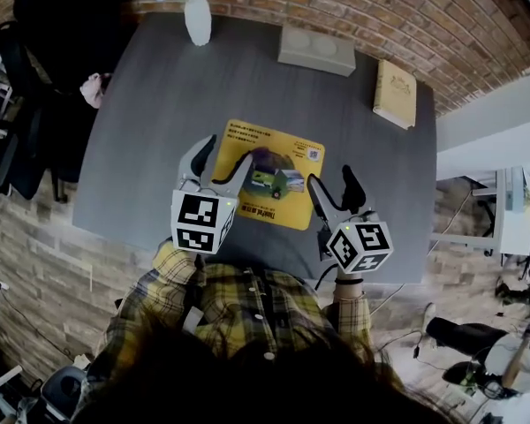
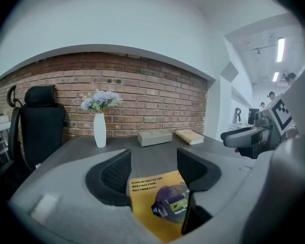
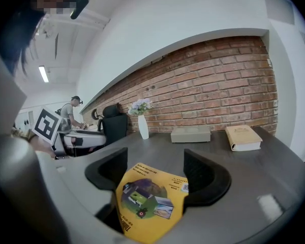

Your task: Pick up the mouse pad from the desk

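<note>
Two hand-held grippers hang open-fingered over a yellow mouse pad (image 1: 269, 173) on a grey counter (image 1: 150, 122).

The pad lies flat near the middle of the counter, turned slightly askew, its printed face up. From the head view, the left gripper (image 1: 229, 149) sits over the pad's left edge and the right gripper (image 1: 329, 177) over its near right corner. Each gripper's own view shows its fingers spread wide with nothing clamped between them, the pad lying below the gap; whether any finger touches it cannot be told. Along the far side of the counter, by a brick wall, stand a white vase (image 1: 198, 18) of pale flowers, a grey box (image 1: 316, 51) and a tan book (image 1: 396, 94), all well apart from the pad.
</note>
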